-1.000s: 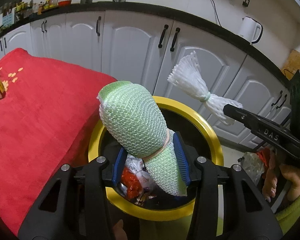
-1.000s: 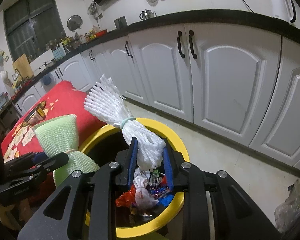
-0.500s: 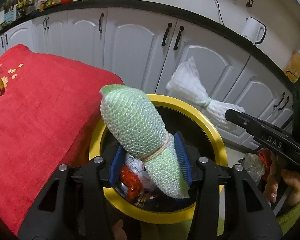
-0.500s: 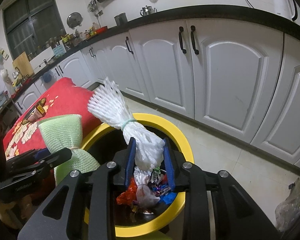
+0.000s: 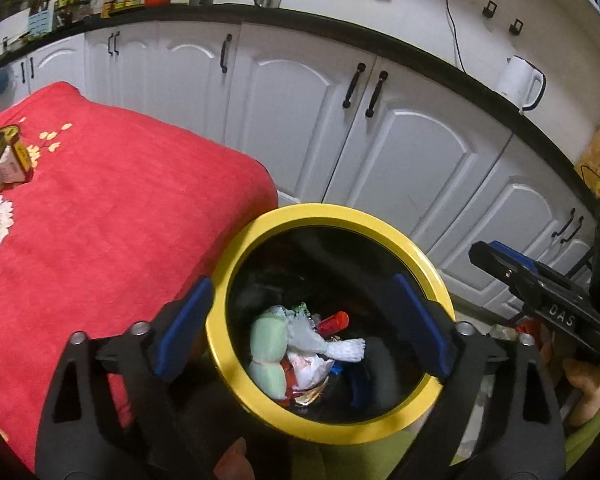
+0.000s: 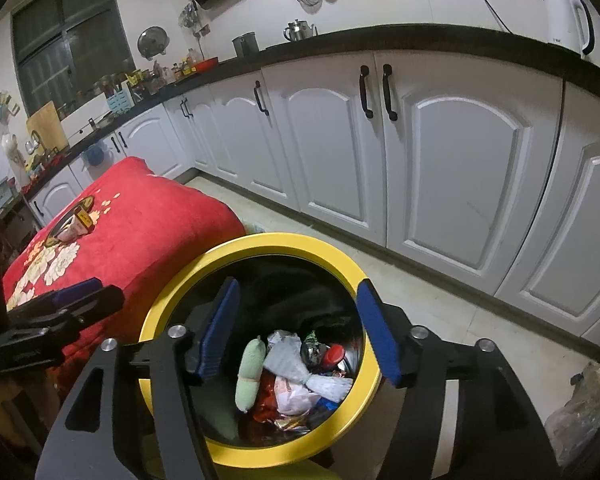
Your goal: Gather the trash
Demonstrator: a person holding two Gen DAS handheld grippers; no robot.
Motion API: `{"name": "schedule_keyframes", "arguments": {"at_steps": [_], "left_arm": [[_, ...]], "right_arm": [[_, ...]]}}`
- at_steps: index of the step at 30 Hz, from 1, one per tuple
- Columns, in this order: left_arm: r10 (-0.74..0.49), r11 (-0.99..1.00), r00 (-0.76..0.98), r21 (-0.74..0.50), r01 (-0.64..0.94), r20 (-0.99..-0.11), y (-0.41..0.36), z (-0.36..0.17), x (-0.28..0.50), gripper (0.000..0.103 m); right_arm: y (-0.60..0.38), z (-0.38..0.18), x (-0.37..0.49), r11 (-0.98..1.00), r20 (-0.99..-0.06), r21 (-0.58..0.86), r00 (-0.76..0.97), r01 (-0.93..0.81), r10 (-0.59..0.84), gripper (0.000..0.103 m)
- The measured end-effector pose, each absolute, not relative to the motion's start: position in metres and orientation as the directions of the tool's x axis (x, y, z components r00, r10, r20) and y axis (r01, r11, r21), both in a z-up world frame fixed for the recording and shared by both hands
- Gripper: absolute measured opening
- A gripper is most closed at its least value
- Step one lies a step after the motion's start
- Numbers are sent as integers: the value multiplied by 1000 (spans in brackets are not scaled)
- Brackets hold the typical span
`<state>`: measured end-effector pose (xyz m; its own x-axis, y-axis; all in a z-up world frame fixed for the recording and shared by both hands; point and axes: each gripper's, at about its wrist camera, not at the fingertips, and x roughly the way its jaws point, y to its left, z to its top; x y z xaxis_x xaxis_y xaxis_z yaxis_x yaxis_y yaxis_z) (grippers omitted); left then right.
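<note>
The only writing you can read is "DAS", in white letters on the side of your right gripper (image 5: 500,258) as the left wrist camera sees it; the print on the small carton (image 5: 10,160) lying on the red cloth (image 5: 120,220) is too blurred to make out. Both of your grippers hang over the yellow-rimmed bin (image 6: 268,240), which stands just beside the cloth-covered worktop. Your left gripper (image 5: 300,320) has just been opening and its jaws now stand wide with nothing between them; your right gripper's jaws have also just opened and are empty. The green foam net (image 6: 250,376) and the white foam net (image 6: 300,368) lie inside the bin on top of crumpled wrappers, a red-capped thing and other litter. A filled plastic bag (image 6: 580,412) sits on the floor to the right of the bin.
</note>
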<state>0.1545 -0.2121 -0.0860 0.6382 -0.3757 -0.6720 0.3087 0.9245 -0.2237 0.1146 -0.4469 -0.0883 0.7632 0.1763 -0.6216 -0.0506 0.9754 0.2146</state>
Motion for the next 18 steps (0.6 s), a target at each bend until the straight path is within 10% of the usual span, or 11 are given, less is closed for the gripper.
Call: {"name": "schedule_keyframes", "arguments": {"at_steps": [7, 18], "left_arm": [[-337, 941, 669, -206, 270, -662, -197, -75, 146, 92], [-254, 966, 738, -202, 162, -625, -149, -45, 124, 92]], "right_arm": [[-442, -75, 103, 978, -594, 198, 786, -62, 170, 87], [-400, -44, 85, 978, -551, 156, 810, -139, 203, 97]]}}
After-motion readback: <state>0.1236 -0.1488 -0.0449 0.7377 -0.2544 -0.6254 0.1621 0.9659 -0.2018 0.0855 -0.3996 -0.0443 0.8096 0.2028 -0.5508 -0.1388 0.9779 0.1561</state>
